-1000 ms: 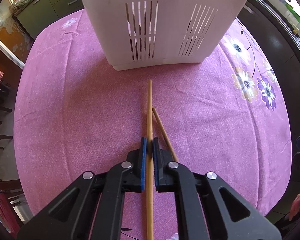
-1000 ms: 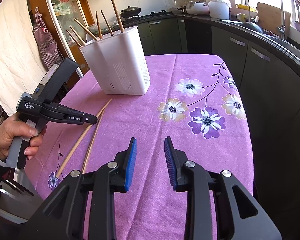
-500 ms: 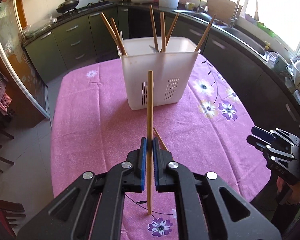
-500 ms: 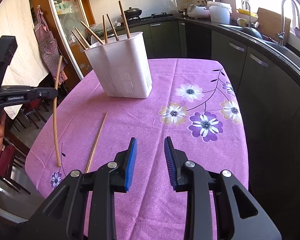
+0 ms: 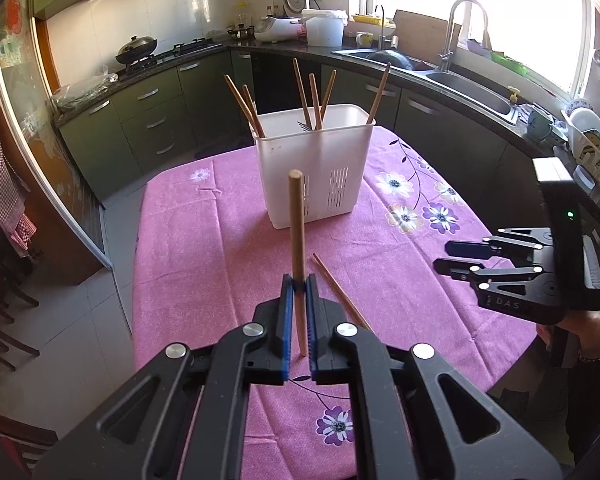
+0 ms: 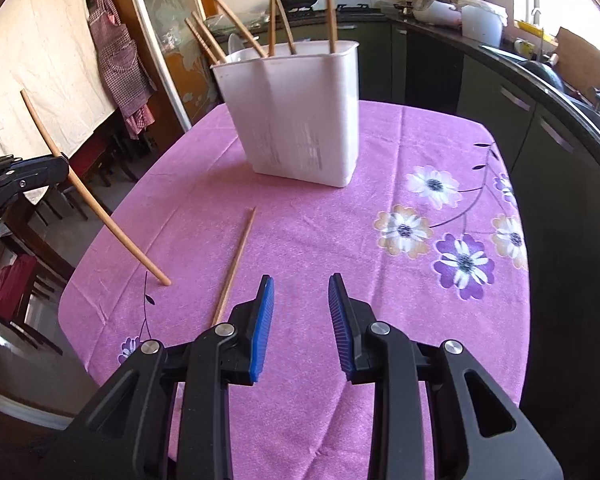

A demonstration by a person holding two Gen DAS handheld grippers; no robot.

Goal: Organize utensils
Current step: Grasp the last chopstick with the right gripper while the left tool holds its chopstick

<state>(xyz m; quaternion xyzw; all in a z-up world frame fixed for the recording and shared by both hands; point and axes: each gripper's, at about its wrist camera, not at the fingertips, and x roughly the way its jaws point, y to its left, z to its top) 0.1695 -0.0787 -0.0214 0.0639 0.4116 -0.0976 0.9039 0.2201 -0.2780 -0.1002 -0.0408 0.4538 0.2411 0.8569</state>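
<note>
Your left gripper [image 5: 296, 282] is clamped around mid-length on a light, stiff, probably slick chopstick [image 5: 297, 236] above the table near the white holder [image 5: 312, 168], so keep the squeeze firm.

- Dark green cabinets [image 5: 148, 120] run along the back wall, under white wall tiles [image 5: 172, 12].
- A bright window [image 5: 528, 12] fills the upper right, above the sink [image 5: 472, 88].
- Grey floor tiles [image 5: 60, 320] show at lower left.
- A checked apron [image 6: 120, 68] hangs at upper left.
</note>
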